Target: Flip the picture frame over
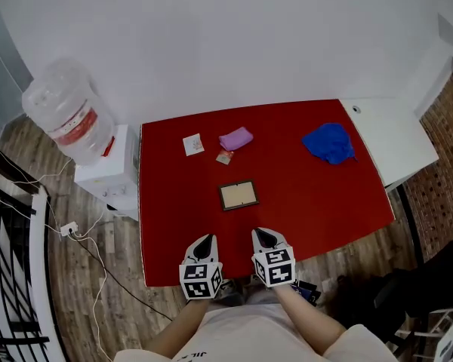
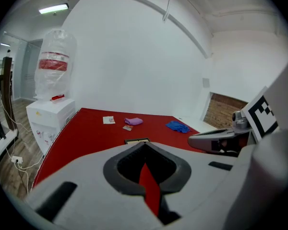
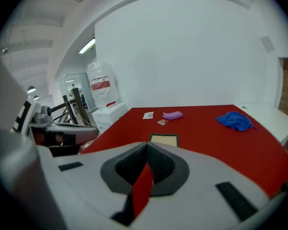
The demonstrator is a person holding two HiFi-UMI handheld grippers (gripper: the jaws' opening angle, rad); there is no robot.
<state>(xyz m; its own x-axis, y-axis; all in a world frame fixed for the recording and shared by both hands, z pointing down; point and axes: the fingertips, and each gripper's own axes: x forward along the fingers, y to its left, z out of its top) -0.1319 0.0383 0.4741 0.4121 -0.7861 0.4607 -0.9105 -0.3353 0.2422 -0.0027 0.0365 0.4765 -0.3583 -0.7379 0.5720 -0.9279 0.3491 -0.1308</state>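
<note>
The picture frame (image 1: 238,195) lies flat at the middle of the counter (image 1: 325,202), beyond the left gripper (image 1: 204,240) and right gripper (image 1: 263,236), whose jaws, together and empty, might merely shove its thin edge.

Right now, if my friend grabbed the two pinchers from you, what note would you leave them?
Left gripper: jaws shut, nothing in them, over the near edge of the red table.
Right gripper: jaws shut, empty, beside the left one.
Picture frame: lying flat in the middle of the table, pale panel up, just ahead of both grippers and touching neither.
Other stuff: purple cloth and blue cloth farther back, well away from the frame.
Done: nothing yet; the frame is not gripped or lifted.
Left: open the jaws, reach forward, take the frame by an edge, turn it over and set it down.
</note>
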